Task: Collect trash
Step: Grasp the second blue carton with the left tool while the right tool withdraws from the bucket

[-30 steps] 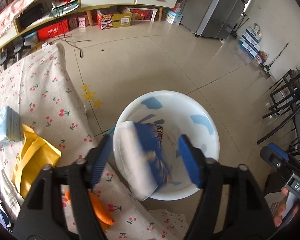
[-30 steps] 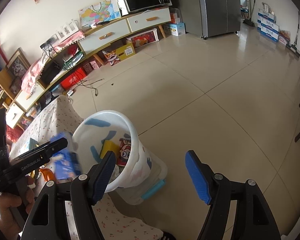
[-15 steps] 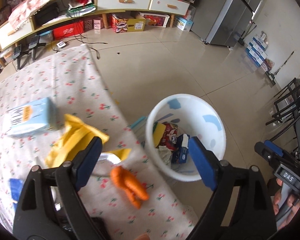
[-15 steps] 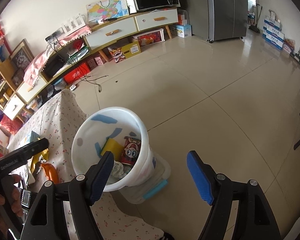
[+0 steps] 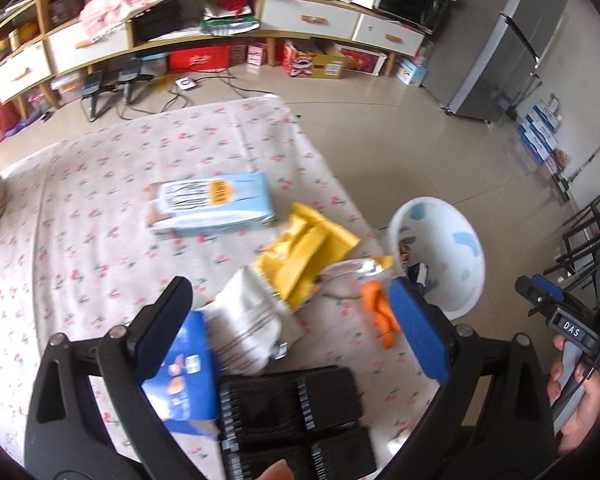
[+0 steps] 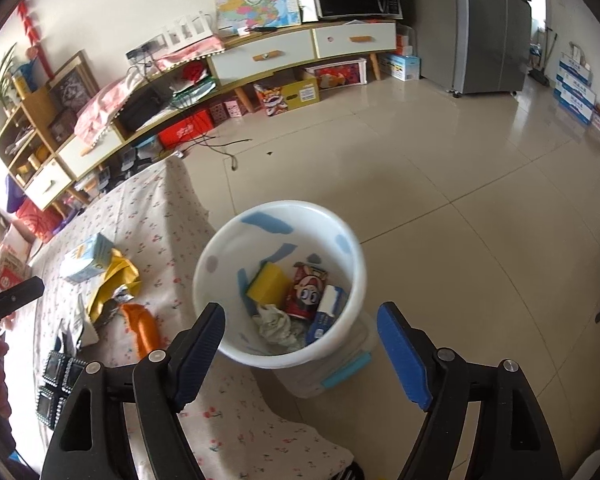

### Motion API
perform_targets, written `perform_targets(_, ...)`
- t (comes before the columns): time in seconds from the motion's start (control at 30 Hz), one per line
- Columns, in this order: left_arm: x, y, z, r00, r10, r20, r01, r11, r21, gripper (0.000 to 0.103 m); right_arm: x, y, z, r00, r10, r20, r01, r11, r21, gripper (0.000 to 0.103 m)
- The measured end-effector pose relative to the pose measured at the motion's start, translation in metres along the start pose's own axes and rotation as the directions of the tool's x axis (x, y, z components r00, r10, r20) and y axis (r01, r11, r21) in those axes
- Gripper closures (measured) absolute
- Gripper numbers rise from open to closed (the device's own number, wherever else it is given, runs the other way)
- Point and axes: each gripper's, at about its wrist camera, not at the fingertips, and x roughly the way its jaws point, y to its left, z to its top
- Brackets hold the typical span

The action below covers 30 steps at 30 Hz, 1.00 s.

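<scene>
With nothing between their blue pads, my left tongs (image 5: 292,316) stand wide over the table (image 5: 100,200), their jaws having just been opening. Under them lie a white wrapper (image 5: 248,320), a blue packet (image 5: 184,372) and a black tray (image 5: 288,404), the last nearest the camera. Just beyond are a yellow wrapper (image 5: 304,252) and an orange scrap (image 5: 380,312), which lies close to the table's right edge. Farther in rests a pale blue box (image 5: 216,204), with bare cherry-print cloth all around it and out to the far edge.

My right tongs (image 6: 300,344) are also spread wide and empty, their jaws having just opened a little more, and they hover above the near rim of the white bin (image 6: 220,256). The bin stands on the floor (image 6: 460,200) just beside the table's edge and already holds a yellow piece (image 6: 266,286), a red cartoon wrapper (image 6: 306,294), crumpled paper (image 6: 276,324) and a blue-and-white packet (image 6: 326,314). Past the bin the tiled floor lies open as far as the low cabinet (image 6: 284,52) and the fridge (image 6: 488,24).
</scene>
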Motion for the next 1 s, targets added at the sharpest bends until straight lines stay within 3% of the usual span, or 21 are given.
perform_targets(0.5,0.001,0.095,-0.044,0.996,0.037,-0.087,-0.047,0.992,-0.114,0.005,0.011,0.064,-0.012,0.999,0.025,-0.045,-0.031,0.991,-0.13,0.02)
perform_targets(0.77,0.028,0.11,-0.05,0.979,-0.098,-0.18,0.055,0.972,-0.23,0.005,0.021,0.077,-0.015,0.998,0.015,-0.067,-0.025,0.987,-0.158,0.02)
perform_targets(1.0,0.045,0.107,-0.049,0.968,-0.13,-0.214,0.068,0.959,-0.274,0.005,0.025,0.074,-0.013,0.996,0.004,-0.084,-0.016,0.989,-0.149,0.02)
